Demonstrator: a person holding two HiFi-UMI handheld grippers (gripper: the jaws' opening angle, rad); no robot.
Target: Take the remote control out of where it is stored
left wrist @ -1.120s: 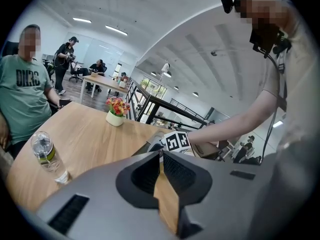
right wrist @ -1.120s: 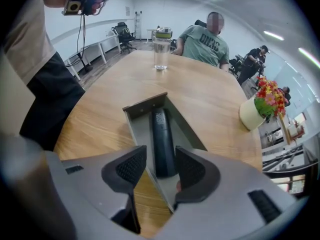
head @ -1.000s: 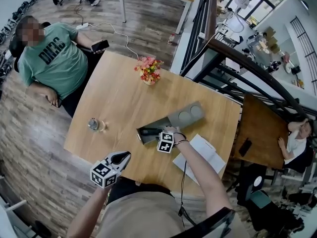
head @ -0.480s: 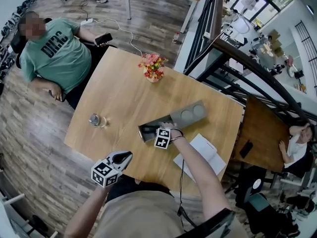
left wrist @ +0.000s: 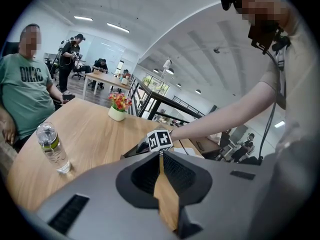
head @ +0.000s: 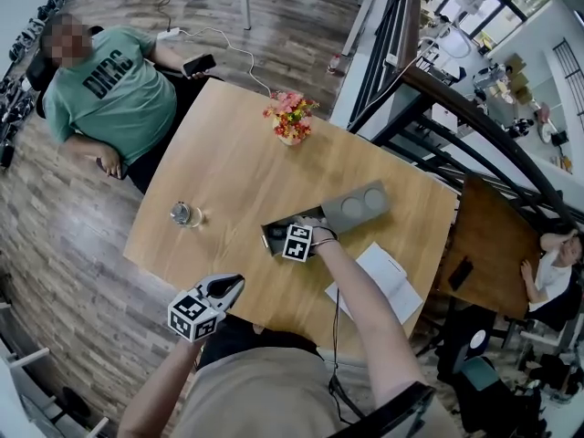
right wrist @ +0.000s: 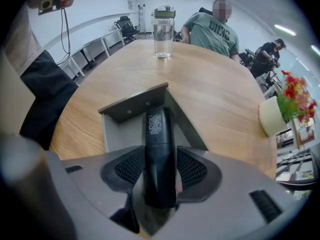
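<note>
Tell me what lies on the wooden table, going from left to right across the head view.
water bottle → flower pot → white paper. The grey tray stretches across the span of both pot and paper, so it is left out.

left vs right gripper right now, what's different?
The left gripper is shut on nothing; the right gripper is shut on the remote. The left gripper hangs by the table's near edge, apart from the holder; the right gripper is at the holder's open end. Both carry a marker cube.
</note>
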